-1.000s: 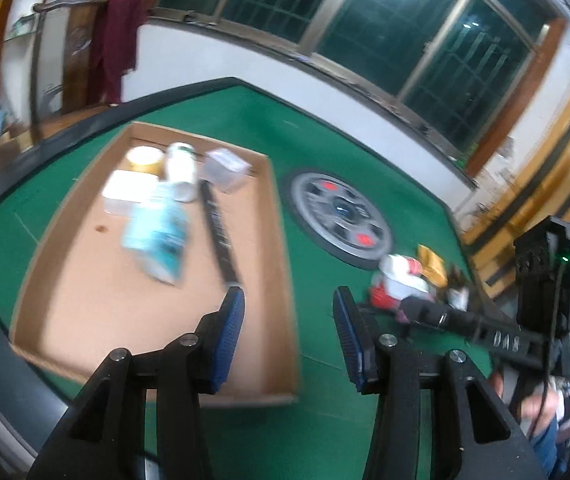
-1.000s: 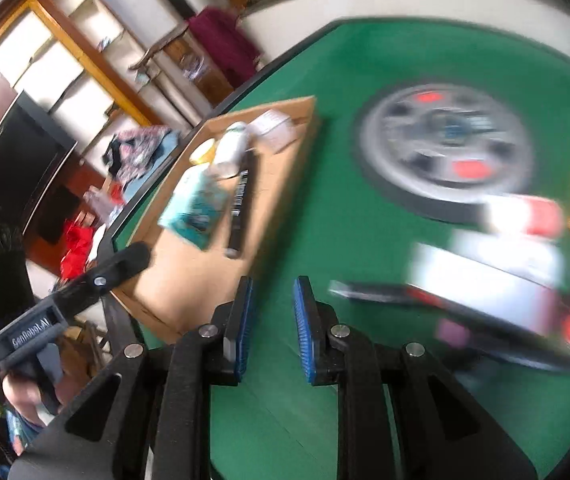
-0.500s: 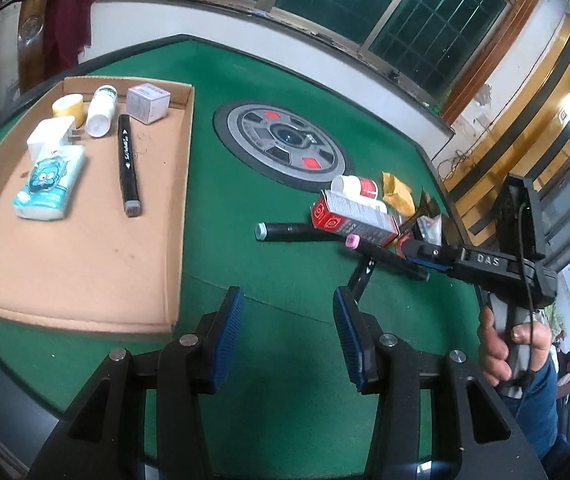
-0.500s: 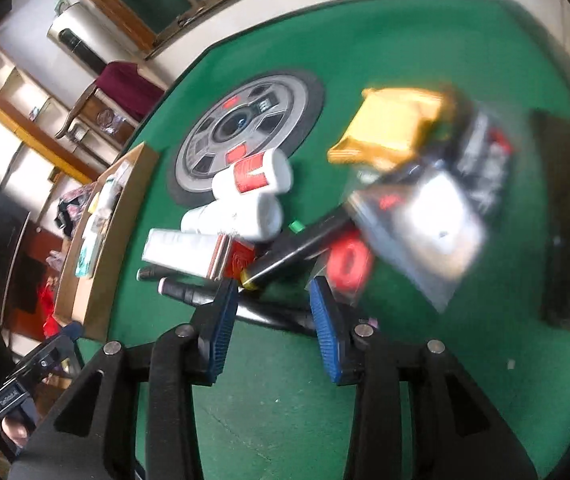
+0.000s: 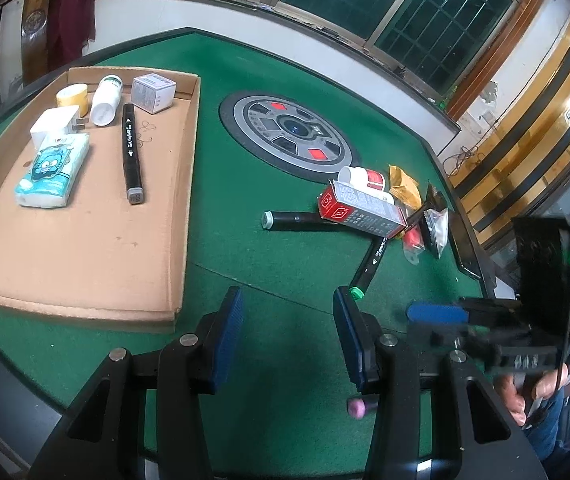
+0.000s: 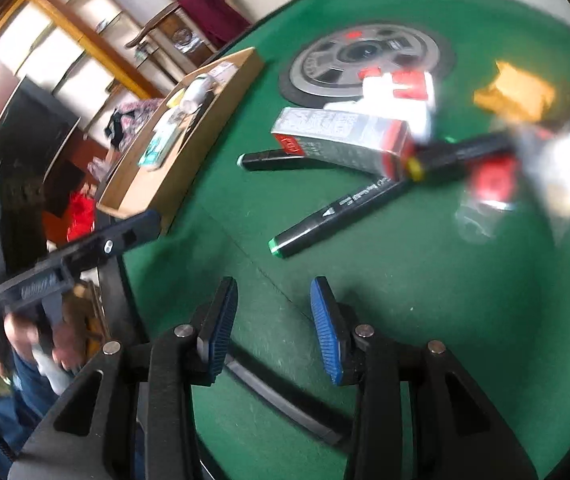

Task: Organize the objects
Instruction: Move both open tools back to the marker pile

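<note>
Right gripper [image 6: 273, 322]: jaws just opened from near-closed to a moderate gap; nothing between the pads. Positioned low centre of the right wrist view, over bare green felt [image 6: 425, 280], with a dark marker [image 6: 285, 400] lying on the felt beneath the fingers, not gripped. View swung from the cardboard tray a second ago to the loose pile now.

Left gripper [image 5: 285, 328]: parted to a moderate gap, unchanged over the last second, empty. Framing shifted from the tray toward the table centre, then steady.

Cardboard tray [image 5: 189, 128], upper left of the left wrist view: already loaded with a black marker [image 5: 131, 152], tissue pack [image 5: 53, 170], white bottle [image 5: 105, 94], small box [image 5: 153, 92], tape roll [image 5: 72, 96] and plug adapter [image 5: 59, 124].

Remaining items, centre right: green-capped marker [image 6: 337, 214], second black marker [image 5: 293, 219], red-and-grey carton [image 5: 361, 210], red-labelled bottle [image 5: 363, 178], yellow packet [image 5: 405, 188].

Probable meaning: delivery finished, next pickup starting; marker nearest the right gripper the likely candidate.
</note>
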`<state>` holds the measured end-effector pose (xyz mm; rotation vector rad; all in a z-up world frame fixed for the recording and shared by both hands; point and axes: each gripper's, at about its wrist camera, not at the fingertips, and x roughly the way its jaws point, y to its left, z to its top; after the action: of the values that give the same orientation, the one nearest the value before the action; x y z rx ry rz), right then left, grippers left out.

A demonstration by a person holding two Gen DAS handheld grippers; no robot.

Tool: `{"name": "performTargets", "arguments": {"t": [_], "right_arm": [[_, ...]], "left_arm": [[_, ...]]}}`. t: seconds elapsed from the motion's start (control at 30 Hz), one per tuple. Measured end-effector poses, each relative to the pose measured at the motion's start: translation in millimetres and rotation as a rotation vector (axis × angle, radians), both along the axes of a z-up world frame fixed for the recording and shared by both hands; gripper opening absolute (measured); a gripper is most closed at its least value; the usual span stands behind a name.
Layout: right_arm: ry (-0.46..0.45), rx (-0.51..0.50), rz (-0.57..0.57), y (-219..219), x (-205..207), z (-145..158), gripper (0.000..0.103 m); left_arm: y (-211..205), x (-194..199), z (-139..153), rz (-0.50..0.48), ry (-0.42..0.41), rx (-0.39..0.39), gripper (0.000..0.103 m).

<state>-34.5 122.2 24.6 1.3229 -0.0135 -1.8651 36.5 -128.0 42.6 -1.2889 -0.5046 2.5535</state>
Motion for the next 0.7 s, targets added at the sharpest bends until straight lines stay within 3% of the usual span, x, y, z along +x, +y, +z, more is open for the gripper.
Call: {"name": "performTargets", "arguments": {"t": [0.13, 0.27, 0.4, 0.47, 0.53, 0.6, 0.7], "right_arm": [[0.069, 0.030, 0.149, 0, 30, 1, 0.037], [0.202, 0.101, 0.307, -4, 78, 5, 0.037], [0.337, 0.268, 0.401, -12, 108, -4, 0.037], [0.355, 0.307, 0.436, -14, 112, -13, 0.037], [0.329, 0.321, 0.423, -14, 104, -21, 0.032], [0.338, 0.316, 0.401, -10, 97, -20, 0.013], [0.315, 0.324, 0.265, 4, 71, -21, 0.012]], "left_arm": [[1, 1, 1, -0.011, 0.001, -0.008, 0.041], [3, 2, 1, -0.017, 0.000, -0.007, 0.041], [6, 3, 3, -0.022, 0.007, -0.012, 0.041], [7, 4, 4, -0.026, 0.008, -0.011, 0.041], [7, 4, 5, -0.031, 0.009, -0.020, 0.041], [9, 4, 5, -0.040, 0.009, -0.029, 0.041], [18, -1, 6, -0.081, 0.006, -0.051, 0.041]]}}
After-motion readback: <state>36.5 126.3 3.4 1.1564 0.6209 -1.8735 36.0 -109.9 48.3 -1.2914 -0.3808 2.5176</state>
